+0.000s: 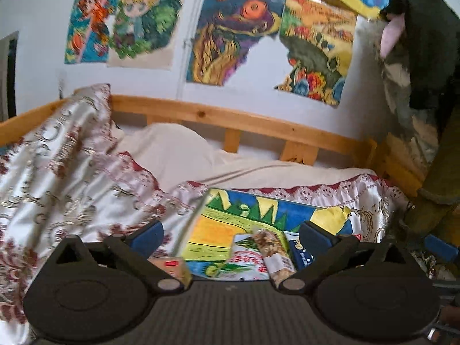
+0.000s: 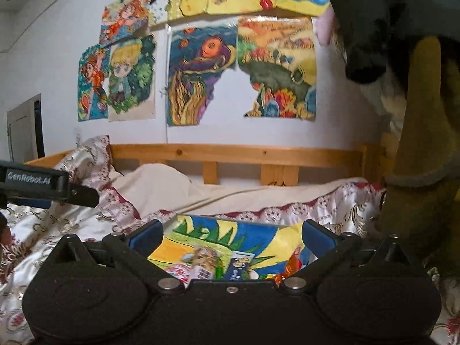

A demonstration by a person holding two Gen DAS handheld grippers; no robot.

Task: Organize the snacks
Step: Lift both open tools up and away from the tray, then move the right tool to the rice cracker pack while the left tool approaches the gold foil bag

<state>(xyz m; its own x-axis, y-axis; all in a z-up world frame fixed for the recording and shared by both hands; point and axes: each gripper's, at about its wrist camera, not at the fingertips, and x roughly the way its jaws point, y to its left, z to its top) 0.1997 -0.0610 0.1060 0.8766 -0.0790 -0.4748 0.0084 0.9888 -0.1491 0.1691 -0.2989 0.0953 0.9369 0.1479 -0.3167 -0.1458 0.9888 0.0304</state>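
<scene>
1. The left claw [image 1: 231, 234] stands spread as wide as it goes, its blue pads well apart, and grips nothing.
2. Below and between its fingers, snacks lie on a colourful drawn sheet [image 1: 218, 224] spread over the bed [image 1: 72, 172]: a clear nut bar [image 1: 273, 248] lies roughly midway, a white and red packet [image 1: 247, 258] touches it on the left-finger side, and a blue packet [image 1: 300, 251] sits just beside the right finger.
3. A small tan box with a red label [image 1: 172, 266] lies close under the left finger, apart from the other snacks.
4. The right claw [image 2: 231, 234] is likewise wide open and empty.
5. Beneath its gap the same snacks lie on the sheet: the nut bar, its barcode end towards the claw, the blue packet just beside it, and an orange-red wrapper [image 2: 289, 268] near the right finger.
6. No snack touches either claw's pads.
7. Ahead of both claws lie a patterned satin cover, a wooden bed rail [image 2: 230, 153] and bright drawings on the wall [image 2: 201, 72].
8. An olive sleeve [image 2: 417, 158] fills the right-finger side of the right wrist view.
</scene>
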